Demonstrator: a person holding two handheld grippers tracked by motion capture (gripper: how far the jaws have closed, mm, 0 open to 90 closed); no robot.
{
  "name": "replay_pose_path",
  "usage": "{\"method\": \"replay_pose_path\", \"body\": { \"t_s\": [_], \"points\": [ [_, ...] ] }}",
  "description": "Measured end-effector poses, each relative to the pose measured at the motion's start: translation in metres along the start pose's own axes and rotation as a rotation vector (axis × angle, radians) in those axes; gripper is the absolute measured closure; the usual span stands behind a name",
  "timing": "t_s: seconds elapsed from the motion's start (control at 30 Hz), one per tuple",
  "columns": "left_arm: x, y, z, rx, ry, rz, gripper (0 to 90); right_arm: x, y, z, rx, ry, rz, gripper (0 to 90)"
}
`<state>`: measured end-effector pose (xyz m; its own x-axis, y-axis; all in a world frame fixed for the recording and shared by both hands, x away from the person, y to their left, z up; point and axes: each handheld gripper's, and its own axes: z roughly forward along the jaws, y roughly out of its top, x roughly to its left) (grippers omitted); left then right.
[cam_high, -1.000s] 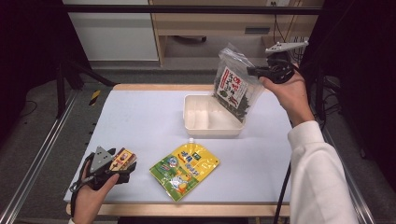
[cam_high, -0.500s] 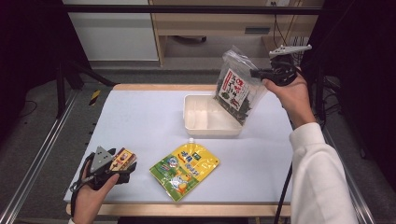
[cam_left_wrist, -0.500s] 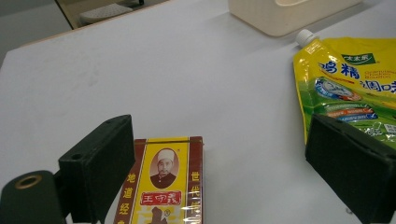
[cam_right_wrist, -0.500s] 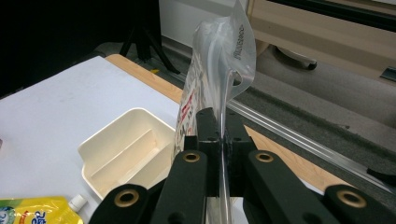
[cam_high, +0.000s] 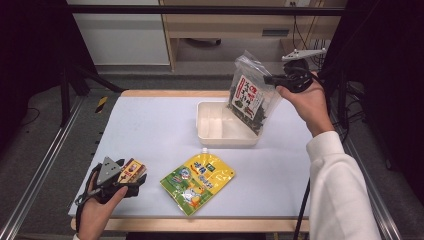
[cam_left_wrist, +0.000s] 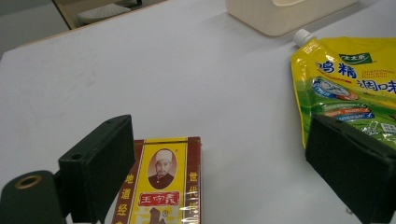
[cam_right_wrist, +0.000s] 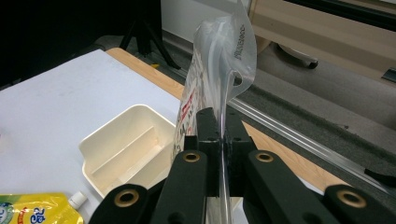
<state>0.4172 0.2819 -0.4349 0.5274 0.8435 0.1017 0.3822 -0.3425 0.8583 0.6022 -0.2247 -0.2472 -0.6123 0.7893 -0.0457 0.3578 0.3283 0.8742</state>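
The right gripper (cam_high: 272, 80) pinched a clear seaweed bag (cam_high: 250, 97) above the cream tray (cam_high: 220, 141); the left gripper (cam_left_wrist: 219, 163) stood wide around a small box (cam_left_wrist: 163, 186).

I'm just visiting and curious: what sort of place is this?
Probably a lab or recording workshop: a white table framed by metal rails, dark curtains around it, and a person working hand-held claws over a few groceries and a tray.

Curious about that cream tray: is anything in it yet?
Empty. The cream tray shows a bare floor; the seaweed bag hangs over its edge.
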Motion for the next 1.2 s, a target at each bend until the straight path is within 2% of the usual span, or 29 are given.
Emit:
{"method": "replay_pose_path", "body": {
  "t_s": [0.4,0.53,0.63,0.87,1.2],
  "points": [
    [-0.001,0.001,0.000,-0.003,-0.004,0.009,8.1,0.002,0.000,0.004,0.012,-0.002,0.011,88.5],
    [-0.001,0.001,0.000,-0.003,-0.004,0.009,8.1,0.006,-0.007,0.013,0.043,0.005,0.002,88.4],
    [-0.001,0.001,-0.001,-0.004,-0.004,0.010,8.0,0.006,-0.013,0.017,0.048,0.013,0.018,88.3],
    [-0.001,0.001,0.000,0.000,-0.005,0.013,8.1,0.002,-0.020,0.019,0.039,0.022,0.045,88.2],
    [-0.002,0.001,0.000,0.003,-0.011,0.017,8.0,0.001,-0.027,0.021,0.037,0.033,0.057,88.0]
  ]
}}
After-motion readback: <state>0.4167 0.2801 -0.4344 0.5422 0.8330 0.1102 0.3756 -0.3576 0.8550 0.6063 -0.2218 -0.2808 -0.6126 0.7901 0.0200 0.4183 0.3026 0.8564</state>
